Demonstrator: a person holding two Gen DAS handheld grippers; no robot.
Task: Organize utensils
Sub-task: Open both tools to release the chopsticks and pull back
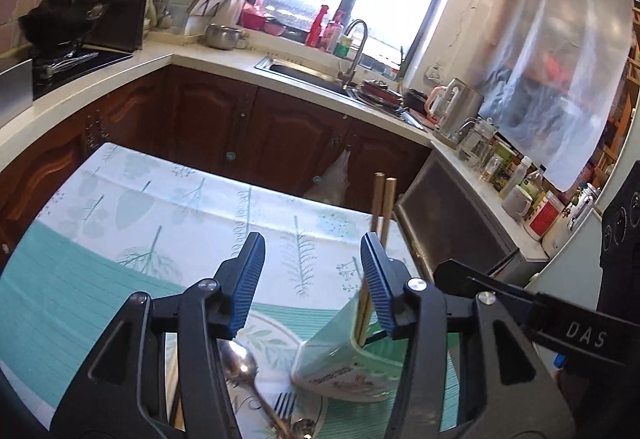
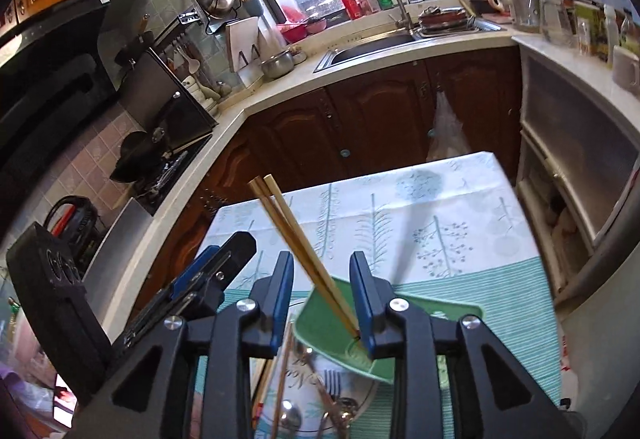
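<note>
From the left wrist I saw my left gripper (image 1: 312, 271) with its jaws apart and nothing between them, above the tablecloth (image 1: 120, 207); the green holder (image 1: 340, 359) with two chopsticks (image 1: 386, 207) stood just right of it, a spoon (image 1: 240, 359) below. From the right wrist, my right gripper (image 2: 322, 295) stood apart around the leaning chopsticks (image 2: 288, 223), pads not pressing

Black left gripper (image 1: 312, 267), blue ribbed pads, silver screws; right gripper (image 2: 322, 281) likewise

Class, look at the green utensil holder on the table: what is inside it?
Two wooden chopsticks stand slanted in the green utensil holder. Their lower ends, and anything else inside, are hidden by its wall and the right gripper.
</note>
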